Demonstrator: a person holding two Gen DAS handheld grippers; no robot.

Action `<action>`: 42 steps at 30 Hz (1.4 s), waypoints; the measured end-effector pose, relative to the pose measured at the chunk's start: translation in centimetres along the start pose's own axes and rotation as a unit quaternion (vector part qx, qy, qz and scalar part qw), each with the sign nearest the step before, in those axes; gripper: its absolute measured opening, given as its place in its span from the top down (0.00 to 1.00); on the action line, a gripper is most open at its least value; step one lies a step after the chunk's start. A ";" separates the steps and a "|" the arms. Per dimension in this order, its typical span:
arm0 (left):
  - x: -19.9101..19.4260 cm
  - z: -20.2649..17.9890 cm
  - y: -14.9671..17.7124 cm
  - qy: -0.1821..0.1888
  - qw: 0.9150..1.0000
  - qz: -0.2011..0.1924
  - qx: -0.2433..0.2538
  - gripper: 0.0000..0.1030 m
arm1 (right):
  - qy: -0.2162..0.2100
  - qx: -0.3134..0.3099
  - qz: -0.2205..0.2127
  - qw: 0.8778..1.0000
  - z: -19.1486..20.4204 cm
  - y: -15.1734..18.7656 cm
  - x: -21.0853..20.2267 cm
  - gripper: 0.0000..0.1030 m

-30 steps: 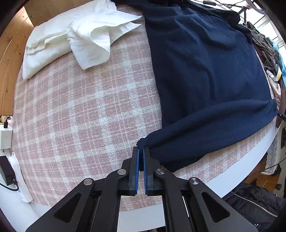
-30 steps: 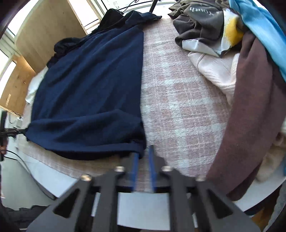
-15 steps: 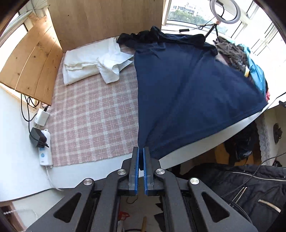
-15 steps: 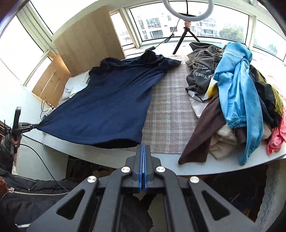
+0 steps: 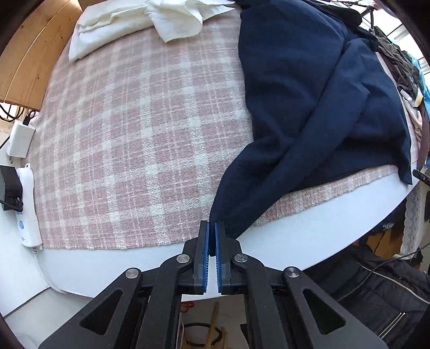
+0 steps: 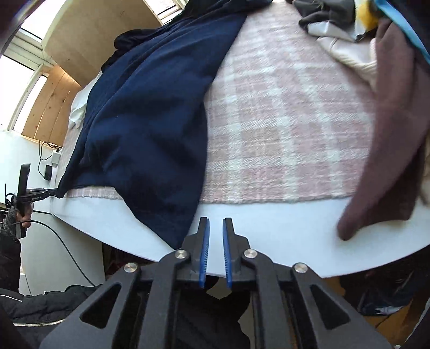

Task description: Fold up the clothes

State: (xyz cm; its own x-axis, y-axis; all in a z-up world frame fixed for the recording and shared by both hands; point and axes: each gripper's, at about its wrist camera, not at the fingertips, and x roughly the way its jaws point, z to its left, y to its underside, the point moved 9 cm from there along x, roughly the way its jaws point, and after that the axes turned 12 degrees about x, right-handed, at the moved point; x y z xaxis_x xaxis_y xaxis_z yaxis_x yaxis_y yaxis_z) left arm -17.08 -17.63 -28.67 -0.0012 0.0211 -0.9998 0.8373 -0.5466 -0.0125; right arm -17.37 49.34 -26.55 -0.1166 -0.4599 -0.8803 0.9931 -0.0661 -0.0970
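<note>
The navy garment lies spread along the right part of the pink checked blanket that covers the white counter, with a fold of cloth doubled over its middle and its near corners hanging past the counter edge. It looks a soft, fairly thick knit: light, limp, likely to sag and crease where unsupported, so it is best taken at corners or hem and kept taut between two holds. The left gripper is clamped on the near left corner of the cloth, which runs up from its blue pads. The right gripper stands slightly parted with nothing between its pads, just beside the garment's other hanging corner. To the right a pile of clothes crowds the blanket, a brown piece drooping over the edge, which narrows the room for folding. A white garment lies at the far left, and a power strip with a charger sits beyond the blanket's left edge.
</note>
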 end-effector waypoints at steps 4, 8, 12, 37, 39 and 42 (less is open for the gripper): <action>-0.5 0.2 -0.2 -0.001 1.000 -0.004 0.005 0.97 | -0.019 -0.001 0.013 1.000 1.5 0.8 1.4 0.85; -0.4 0.4 -0.4 0.001 1.000 -0.005 0.005 0.97 | -0.033 0.000 0.010 0.999 2.1 0.8 1.6 0.85; -1.0 0.5 -0.5 0.000 1.000 -0.011 0.008 0.97 | -0.030 -0.018 0.010 0.999 3.0 0.7 2.1 0.97; -0.2 -3.1 0.9 0.077 0.997 -0.012 0.026 0.94 | 0.080 0.041 -0.041 0.995 -2.9 -3.7 -7.0 0.98; -0.9 -3.6 2.0 0.092 0.995 -0.021 0.026 0.93 | 0.086 0.043 -0.041 0.995 -3.1 -3.6 -7.4 0.98; -0.7 -3.8 2.5 0.100 0.994 -0.029 0.017 0.86 | 0.091 0.046 -0.038 0.994 -3.4 -3.4 -7.8 0.98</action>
State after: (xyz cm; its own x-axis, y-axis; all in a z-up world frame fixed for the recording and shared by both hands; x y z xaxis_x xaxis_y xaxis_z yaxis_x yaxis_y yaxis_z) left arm -12.94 -15.86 -27.97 0.0636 0.2174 -0.9740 0.8196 -0.5682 -0.0733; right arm -19.79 56.14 -20.95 -0.1786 -0.2841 -0.9420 0.9752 -0.1785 -0.1311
